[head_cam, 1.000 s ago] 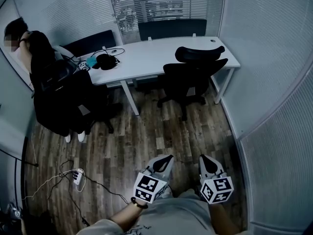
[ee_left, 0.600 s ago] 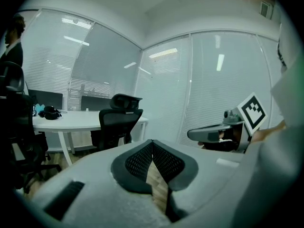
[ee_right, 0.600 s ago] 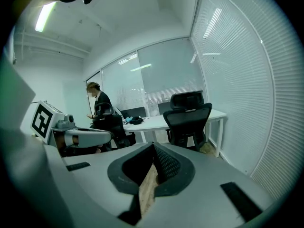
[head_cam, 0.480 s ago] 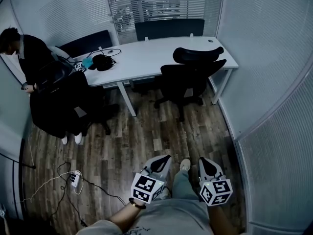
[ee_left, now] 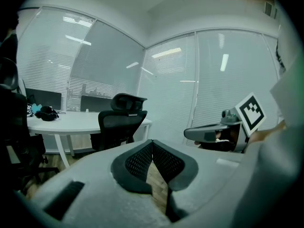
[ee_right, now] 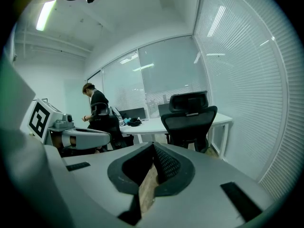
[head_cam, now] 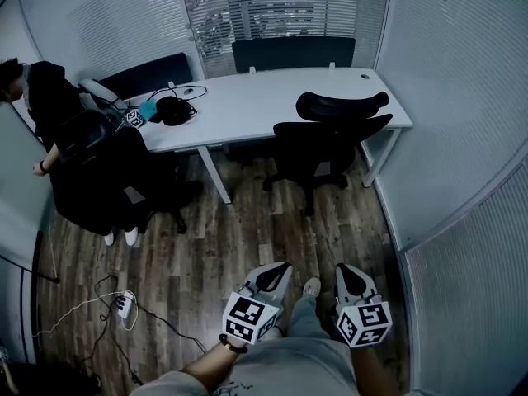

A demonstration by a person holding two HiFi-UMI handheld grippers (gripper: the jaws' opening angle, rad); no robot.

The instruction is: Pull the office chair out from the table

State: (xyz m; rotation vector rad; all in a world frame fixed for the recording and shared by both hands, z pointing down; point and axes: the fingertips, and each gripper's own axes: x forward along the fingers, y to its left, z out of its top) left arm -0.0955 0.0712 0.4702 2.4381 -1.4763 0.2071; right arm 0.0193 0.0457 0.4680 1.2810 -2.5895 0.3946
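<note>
Head view: my left claw (head_cam: pixel 279 268) and right claw (head_cam: pixel 346 271) sit closed and empty at six o'clock, well apart from the office chair (head_cam: pixel 328 143) tucked against the table (head_cam: pixel 264 97) at twelve o'clock.

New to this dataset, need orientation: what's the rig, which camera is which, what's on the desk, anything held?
No robot: a person wears a head camera and holds a grey two-jaw gripper in each hand. The top-down picture is the head view: left gripper, right gripper. The other two look along each gripper's own jaws; both are shut, holding nothing. Ahead, the black mesh office chair is tucked at the white table, which bears what look like black headphones. Another person stands at left.
</note>
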